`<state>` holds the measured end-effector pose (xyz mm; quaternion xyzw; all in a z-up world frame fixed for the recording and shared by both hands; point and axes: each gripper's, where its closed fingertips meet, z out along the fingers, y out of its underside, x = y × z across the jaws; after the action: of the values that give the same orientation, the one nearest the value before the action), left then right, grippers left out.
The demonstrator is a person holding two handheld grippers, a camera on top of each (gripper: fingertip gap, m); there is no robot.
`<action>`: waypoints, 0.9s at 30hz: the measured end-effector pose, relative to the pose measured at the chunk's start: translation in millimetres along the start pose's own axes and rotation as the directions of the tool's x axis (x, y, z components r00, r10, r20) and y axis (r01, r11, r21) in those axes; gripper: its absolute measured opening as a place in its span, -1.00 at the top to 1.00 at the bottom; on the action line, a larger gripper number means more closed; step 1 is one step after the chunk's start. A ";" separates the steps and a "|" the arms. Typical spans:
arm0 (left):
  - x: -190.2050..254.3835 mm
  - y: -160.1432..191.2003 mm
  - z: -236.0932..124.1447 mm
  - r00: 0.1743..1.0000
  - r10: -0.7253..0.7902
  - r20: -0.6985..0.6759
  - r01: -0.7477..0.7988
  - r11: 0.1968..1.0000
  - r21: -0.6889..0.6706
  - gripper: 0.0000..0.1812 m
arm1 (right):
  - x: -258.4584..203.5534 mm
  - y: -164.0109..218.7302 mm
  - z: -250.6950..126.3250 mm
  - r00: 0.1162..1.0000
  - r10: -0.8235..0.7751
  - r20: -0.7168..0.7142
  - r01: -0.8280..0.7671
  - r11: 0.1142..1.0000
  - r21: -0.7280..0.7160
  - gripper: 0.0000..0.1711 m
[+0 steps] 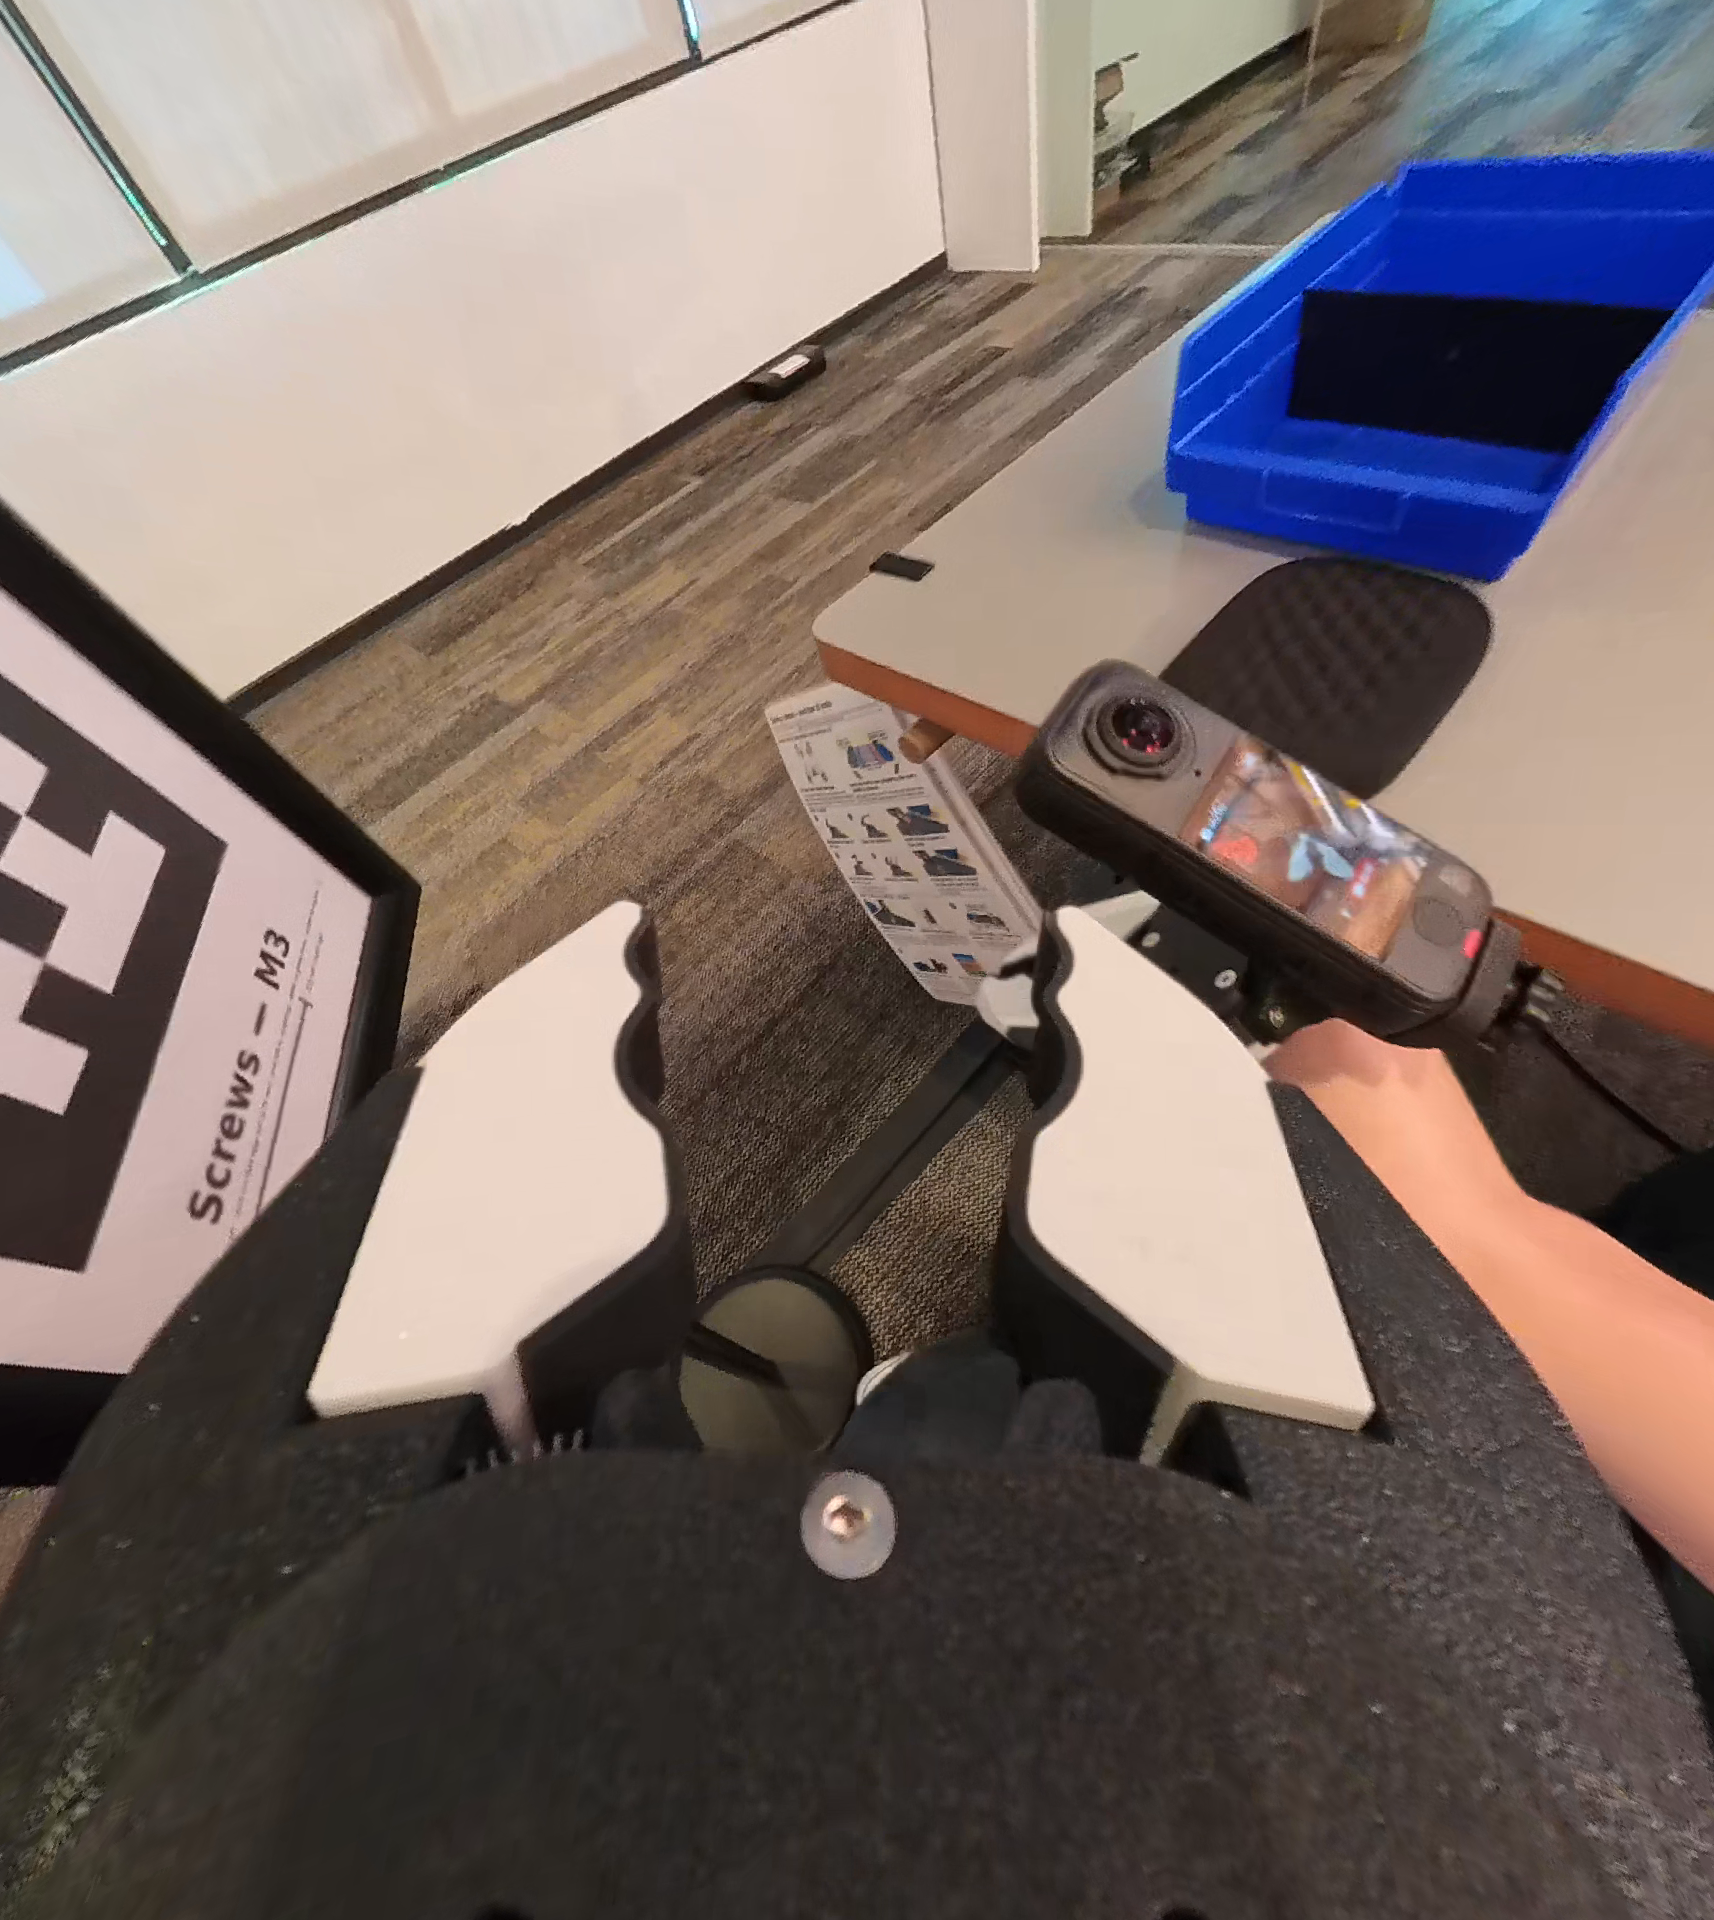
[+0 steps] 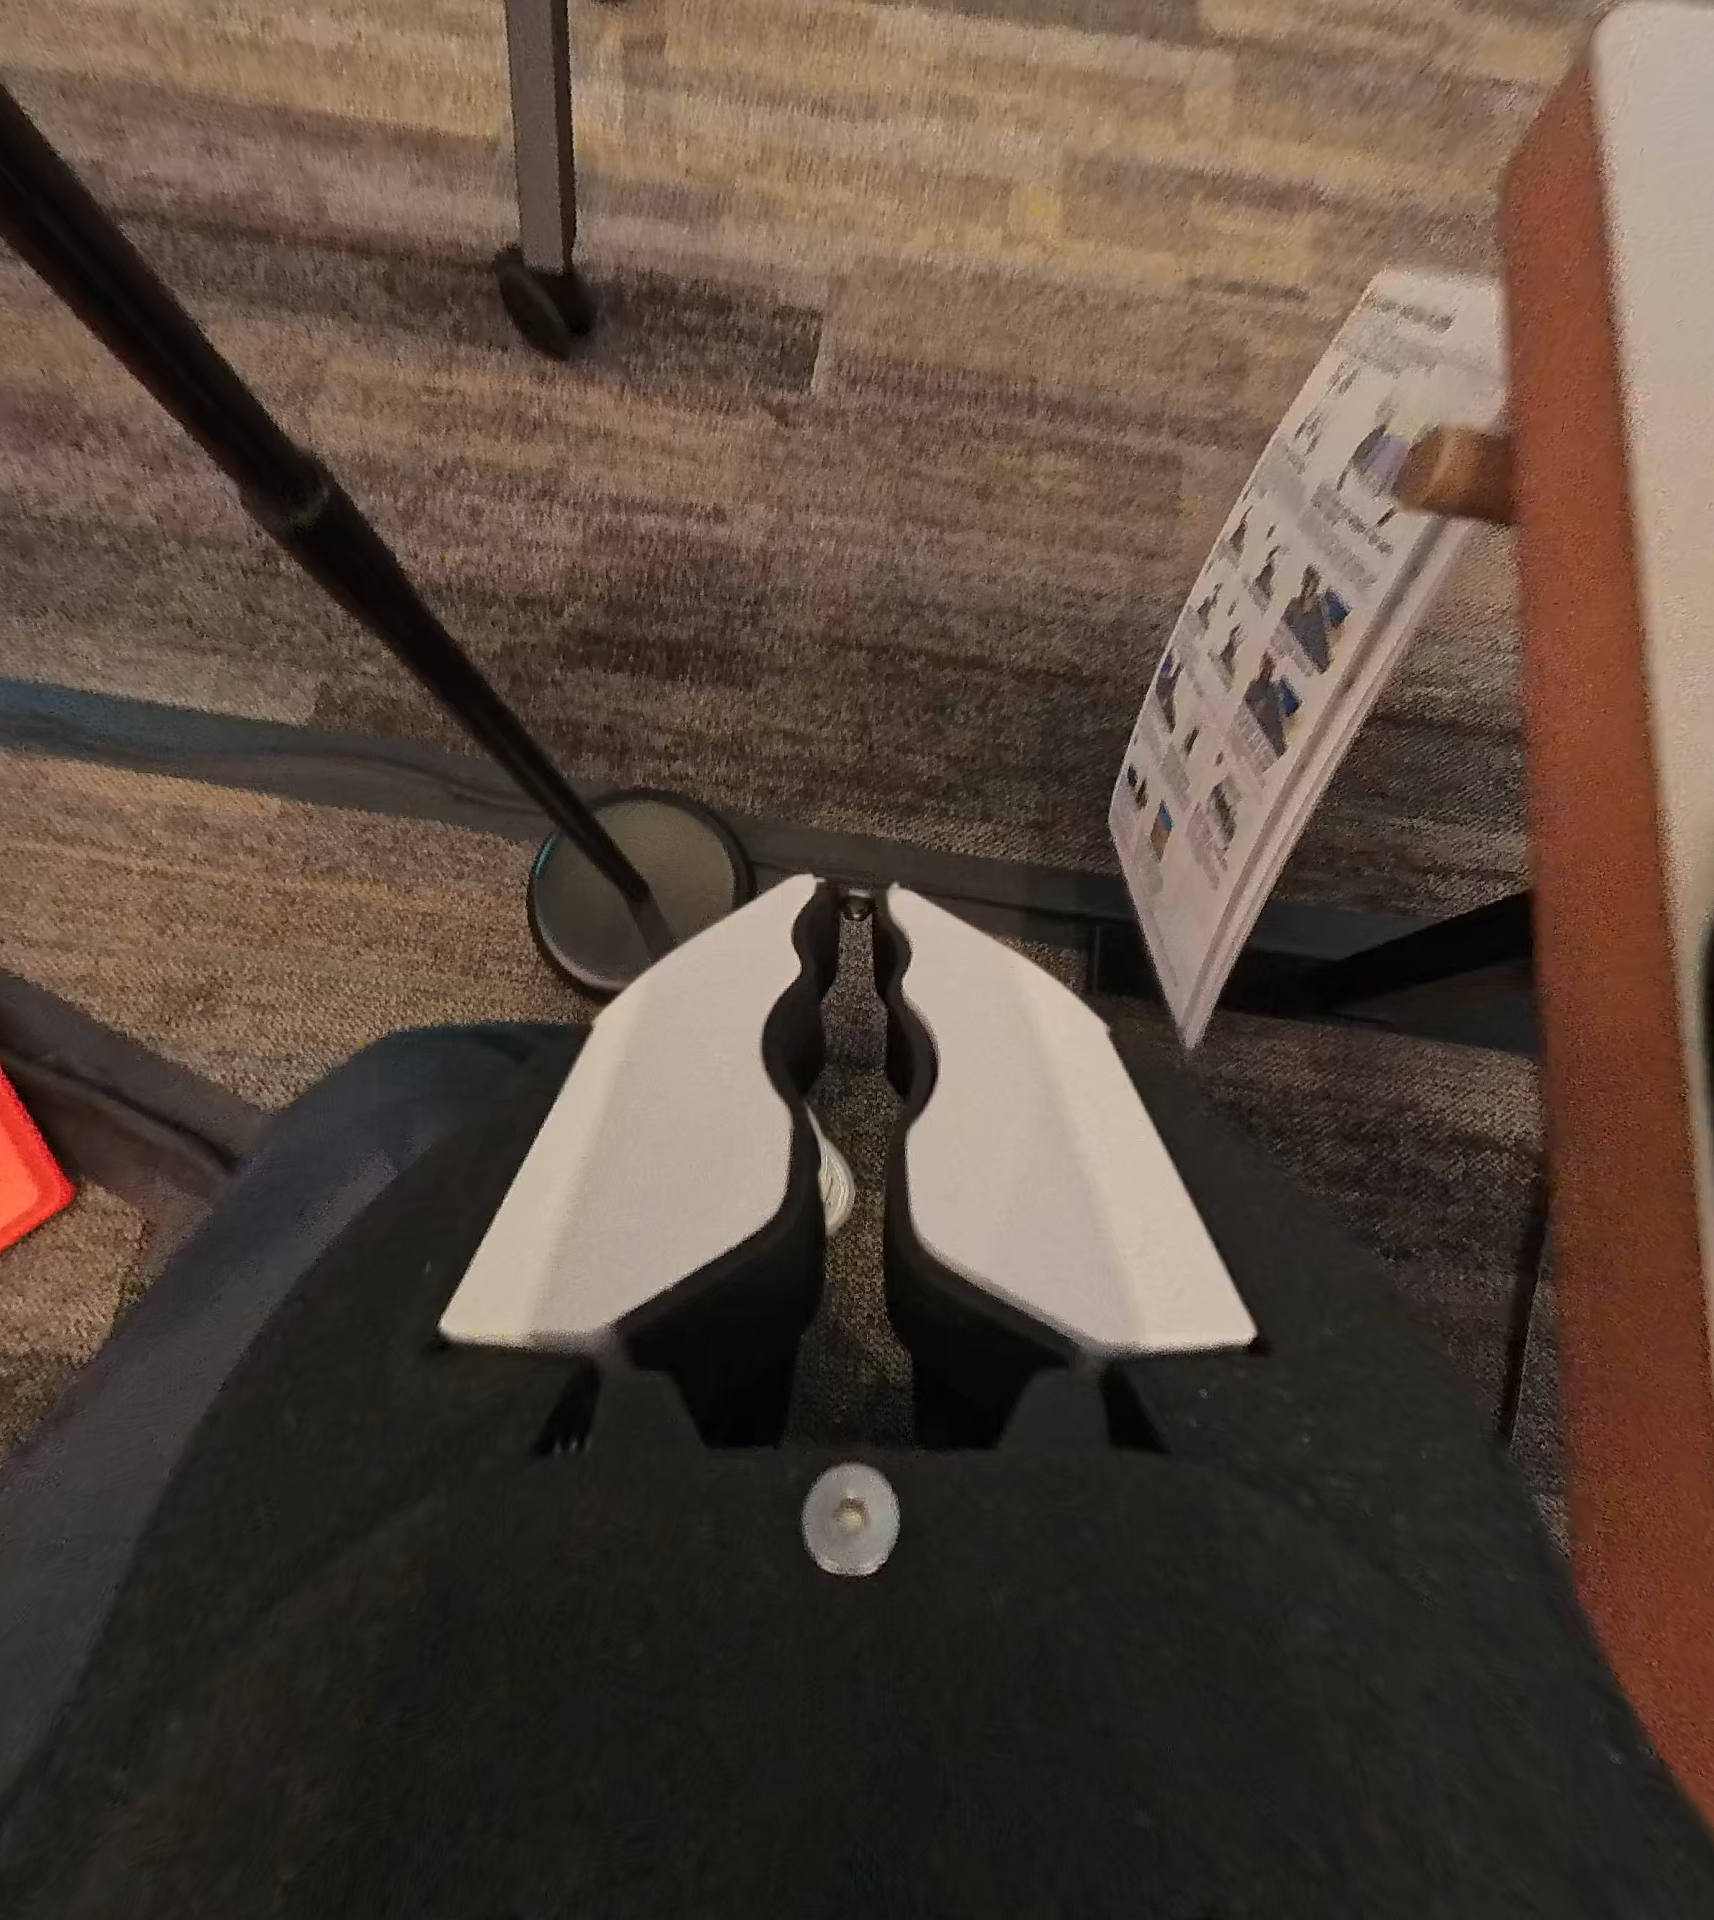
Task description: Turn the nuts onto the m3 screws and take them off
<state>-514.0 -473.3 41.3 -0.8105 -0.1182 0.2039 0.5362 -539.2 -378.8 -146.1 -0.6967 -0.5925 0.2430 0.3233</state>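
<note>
The right claw (image 2: pixel 853 902) is pinching a small metal piece (image 2: pixel 858 907), probably a screw or nut, at its very tips in the middle of the right wrist view, pointing down over the carpet. The left claw (image 1: pixel 848 940) is standing spread and empty. In the left wrist view the right claw's tips (image 1: pixel 1014 992) are sitting just beside its right finger (image 1: pixel 1123 1049), so the piece is lying slightly right of the open gap. The blue bin (image 1: pixel 1352 457) is resting on the table (image 1: pixel 1611 727), upper right.
</note>
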 end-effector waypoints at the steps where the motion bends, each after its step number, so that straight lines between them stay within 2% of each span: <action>1: 3.6 -5.0 -3.1 1.000 0.006 -0.007 -0.006 1.000 0.003 0.24 | 3.0 -7.6 -6.8 1.000 0.004 -0.010 -0.004 1.000 0.020 0.92; 11: 29.6 -35.6 -25.8 0.998 0.063 -0.030 -0.061 0.996 0.061 0.25 | 29.5 -58.5 -61.8 0.993 -0.008 -0.118 0.027 0.987 0.160 0.93; 27: 36.1 -37.6 -21.8 0.996 0.063 -0.061 -0.059 0.996 0.062 0.27 | 79.8 -81.3 -102.9 0.967 0.002 -0.256 0.066 0.964 0.256 0.92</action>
<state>-470.8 -461.4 75.8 -0.8033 -0.0705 0.1981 0.5572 -504.9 -309.9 -13.3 -0.6634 -0.5201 0.2228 0.4897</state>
